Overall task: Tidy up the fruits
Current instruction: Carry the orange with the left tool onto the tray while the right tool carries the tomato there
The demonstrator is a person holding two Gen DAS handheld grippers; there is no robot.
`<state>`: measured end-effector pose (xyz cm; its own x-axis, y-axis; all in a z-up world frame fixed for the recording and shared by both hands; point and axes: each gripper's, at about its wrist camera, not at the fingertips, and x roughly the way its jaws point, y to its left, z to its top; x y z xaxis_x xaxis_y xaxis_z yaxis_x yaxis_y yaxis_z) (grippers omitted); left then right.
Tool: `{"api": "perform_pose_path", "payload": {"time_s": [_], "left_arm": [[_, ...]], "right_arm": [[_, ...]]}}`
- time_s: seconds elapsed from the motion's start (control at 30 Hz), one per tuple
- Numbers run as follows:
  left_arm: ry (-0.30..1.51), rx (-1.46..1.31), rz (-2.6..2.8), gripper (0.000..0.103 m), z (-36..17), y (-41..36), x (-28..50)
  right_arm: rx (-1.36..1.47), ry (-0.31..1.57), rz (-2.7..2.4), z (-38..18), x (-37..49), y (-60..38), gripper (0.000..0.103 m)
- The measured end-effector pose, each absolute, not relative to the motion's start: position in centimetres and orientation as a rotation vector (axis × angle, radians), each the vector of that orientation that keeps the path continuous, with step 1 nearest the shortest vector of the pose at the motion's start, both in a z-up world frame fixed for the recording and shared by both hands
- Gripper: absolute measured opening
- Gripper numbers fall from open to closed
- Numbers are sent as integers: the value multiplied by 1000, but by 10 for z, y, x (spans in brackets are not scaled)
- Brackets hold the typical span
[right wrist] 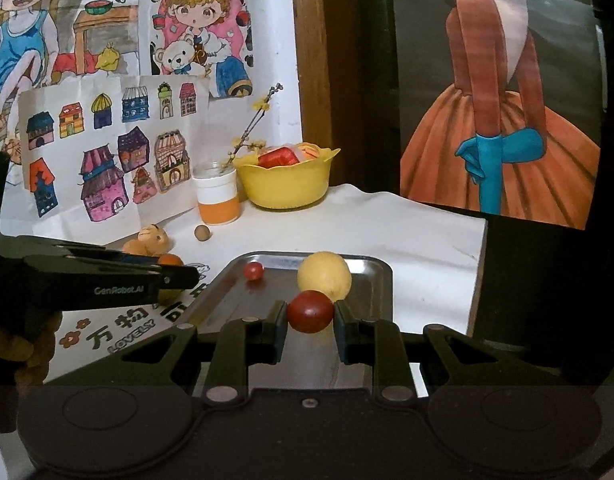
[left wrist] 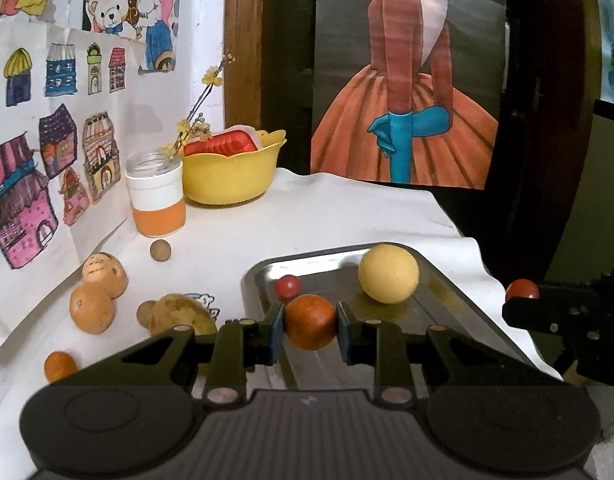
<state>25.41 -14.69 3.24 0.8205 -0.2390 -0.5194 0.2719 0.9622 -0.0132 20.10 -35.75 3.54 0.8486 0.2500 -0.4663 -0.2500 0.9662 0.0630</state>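
My left gripper (left wrist: 311, 326) is shut on a small orange (left wrist: 310, 322), held just above the near left part of a metal tray (left wrist: 459, 308). A yellow lemon (left wrist: 388, 273) and a small red tomato (left wrist: 287, 286) lie in the tray. My right gripper (right wrist: 311, 314) is shut on a red tomato (right wrist: 310, 311) over the same tray (right wrist: 375, 280), in front of the lemon (right wrist: 325, 274). In the left wrist view the right gripper (left wrist: 523, 300) enters at the right edge with its tomato (left wrist: 522, 290).
Left of the tray lie two oranges (left wrist: 91, 309), a potato (left wrist: 179, 314), a small mandarin (left wrist: 60, 366) and a brown ball (left wrist: 160, 250). A white-and-orange jar (left wrist: 157, 196) and a yellow bowl (left wrist: 231, 178) stand at the back. The tablecloth's edge (right wrist: 477, 272) drops off at the right.
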Motion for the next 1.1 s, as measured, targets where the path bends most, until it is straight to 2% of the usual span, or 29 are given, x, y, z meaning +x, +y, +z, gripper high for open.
{"api": "perform_pose_path", "payload": {"time_s": [1.1], "left_arm": [[684,117,-302,30,-13,-167,341]], "right_arm": [[-170,632,334,-8,294,-338,27]]}}
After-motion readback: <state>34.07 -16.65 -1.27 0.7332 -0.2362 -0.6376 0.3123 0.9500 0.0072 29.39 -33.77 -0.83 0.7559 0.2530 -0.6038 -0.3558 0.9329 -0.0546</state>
